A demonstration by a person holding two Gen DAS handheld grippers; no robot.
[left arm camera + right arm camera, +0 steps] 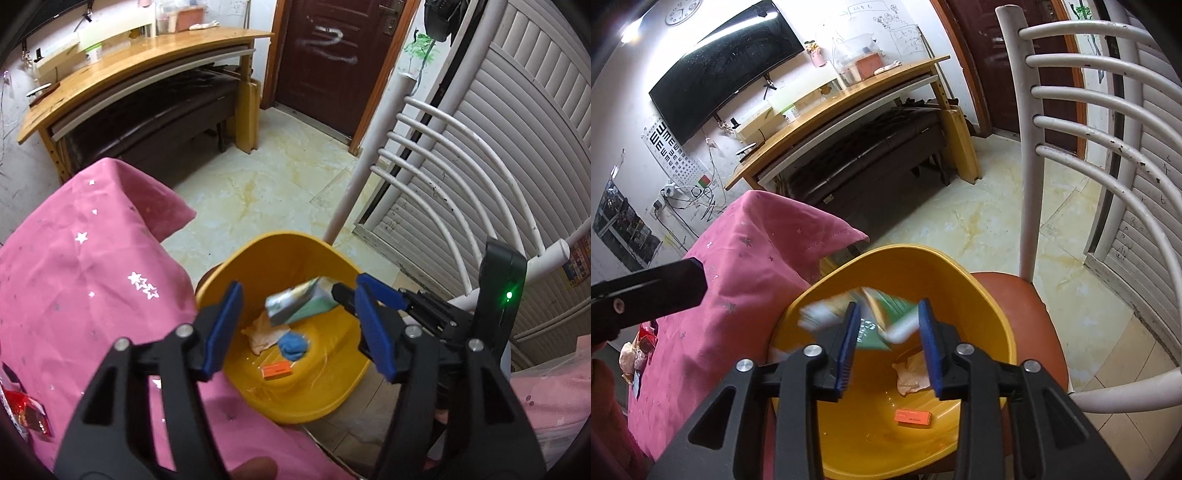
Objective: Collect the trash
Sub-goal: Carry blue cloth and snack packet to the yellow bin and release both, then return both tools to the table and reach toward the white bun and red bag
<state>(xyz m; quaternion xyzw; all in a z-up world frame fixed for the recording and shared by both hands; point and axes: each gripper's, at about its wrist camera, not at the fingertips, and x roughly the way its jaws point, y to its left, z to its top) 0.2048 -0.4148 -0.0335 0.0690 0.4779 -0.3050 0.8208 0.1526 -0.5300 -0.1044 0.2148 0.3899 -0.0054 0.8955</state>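
Observation:
A yellow basin (pixel 325 391) (pixel 979 280) sits on a chair seat beside the pink-clothed table. Inside lie a crumpled beige paper (pixel 263 334) (pixel 912 376), a blue wad (pixel 293 345) and a small orange box (pixel 276 370) (pixel 913 417). A green and white carton (pixel 299 302) (pixel 879 317), motion-blurred, is in the air over the basin, free of both grippers. My left gripper (pixel 295 328) is open and empty above the basin. My right gripper (pixel 888 341) is open just above the basin, the carton in front of its fingers; it also shows in the left wrist view (pixel 369 295).
The pink tablecloth (pixel 85 266) (pixel 746 258) covers a table at the left, with red wrappers (pixel 26 410) and other scraps (pixel 639 350) on it. A white chair back (pixel 443 158) (pixel 1071 110) rises at the right over an orange seat (pixel 1038 314). A wooden desk (pixel 129 70) stands behind.

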